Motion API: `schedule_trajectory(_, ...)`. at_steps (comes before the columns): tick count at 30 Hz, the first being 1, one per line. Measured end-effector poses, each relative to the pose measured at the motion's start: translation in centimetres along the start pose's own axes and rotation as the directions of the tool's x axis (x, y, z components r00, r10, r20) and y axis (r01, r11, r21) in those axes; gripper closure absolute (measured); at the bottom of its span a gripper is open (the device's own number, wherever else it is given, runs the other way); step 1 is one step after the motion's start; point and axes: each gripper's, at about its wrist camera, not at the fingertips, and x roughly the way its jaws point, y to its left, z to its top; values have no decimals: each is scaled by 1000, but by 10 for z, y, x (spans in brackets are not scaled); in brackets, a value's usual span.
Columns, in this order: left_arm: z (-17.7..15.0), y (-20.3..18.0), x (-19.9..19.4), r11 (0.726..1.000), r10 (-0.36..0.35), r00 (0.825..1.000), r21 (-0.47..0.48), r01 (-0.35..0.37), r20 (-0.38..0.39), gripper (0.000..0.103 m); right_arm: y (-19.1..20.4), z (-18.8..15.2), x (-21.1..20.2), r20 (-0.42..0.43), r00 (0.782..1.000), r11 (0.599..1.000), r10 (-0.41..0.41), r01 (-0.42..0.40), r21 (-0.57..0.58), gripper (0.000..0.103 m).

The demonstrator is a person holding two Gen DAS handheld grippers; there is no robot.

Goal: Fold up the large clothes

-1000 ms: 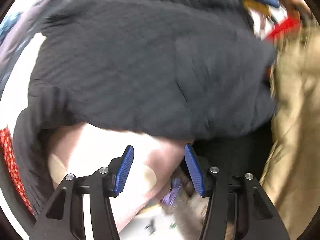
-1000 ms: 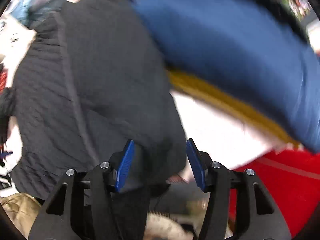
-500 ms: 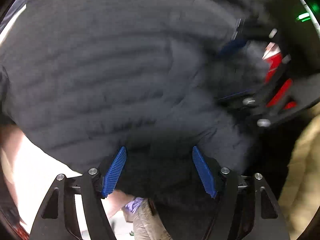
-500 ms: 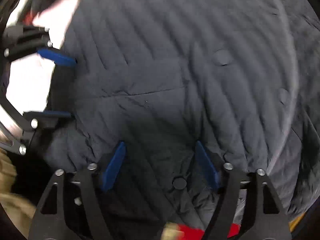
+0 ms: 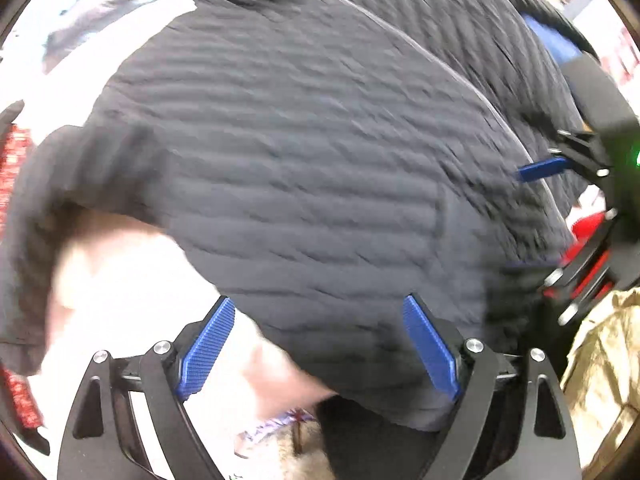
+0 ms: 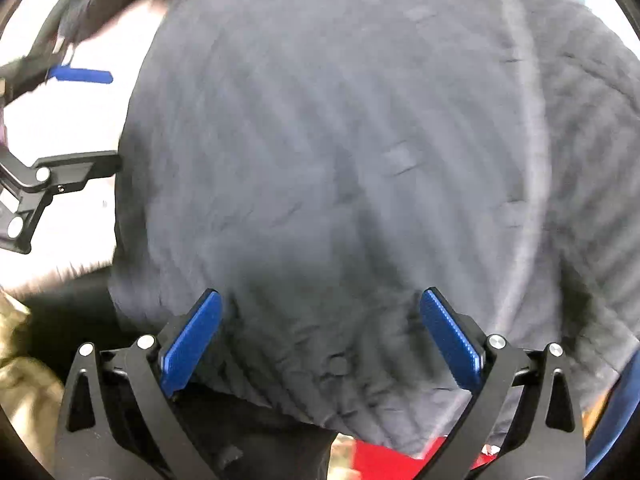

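1. Nearest to us in the left wrist view, our left gripper (image 5: 318, 346) has its blue pads spread wide, with nothing pinched between them; the lower hem of the dark quilted jacket (image 5: 304, 168) lies across the gap, mostly toward the right pad.
2. In the right wrist view, our right gripper (image 6: 320, 342) is likewise spread wide — the jacket (image 6: 360, 168) bulges between and over its pads, but the pads do not close on it.
3. Just under that hem in the right view we see a strip of red cloth (image 6: 384, 458).
4. Past the pads the jacket fills most of both views, lying over a white surface (image 5: 132, 284) that shows at the lower left of the left view.
5. At the left edge of the right view the left gripper (image 6: 86, 120) reaches in beside the jacket's edge; at the right edge of the left view the right gripper (image 5: 540, 216) sits against the jacket.
6. Tan fabric (image 5: 600, 368) lies beyond the jacket's right side, and a red patterned cloth (image 5: 12, 168) shows at the far left — both blurred.
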Motion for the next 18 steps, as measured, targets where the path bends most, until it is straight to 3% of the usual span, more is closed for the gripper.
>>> schedule_trajectory(4, 27, 18, -13, 997, 78, 996, -31, -76, 43, 15, -55, 18, -35, 88, 996, 985, 13, -28, 172, 5)
schedule_trajectory(7, 35, 23, -11, 993, 98, 994, -68, -94, 53, 15, -101, 24, -57, 167, 985, 933, 43, -99, 345, 5)
schedule_trajectory(11, 62, 14, -10, 995, 75, 995, -75, -70, 67, 15, -153, 0, -82, 243, 970, 858, -1, -124, 498, 5)
schedule_trajectory(14, 71, 0, -9, 996, 44, 997, -76, -39, 68, 15, -170, -35, -91, 279, 959, 810, -57, -119, 575, 5)
schedule_trajectory(16, 71, -8, -9, 997, 36, 997, -71, -31, 67, 15, -171, -51, -86, 306, 946, 774, -104, -116, 623, 5)
schedule_trajectory(18, 71, -12, -11, 997, 50, 997, -59, -46, 61, 15, -206, -65, -103, 340, 927, 715, -156, -131, 686, 5)
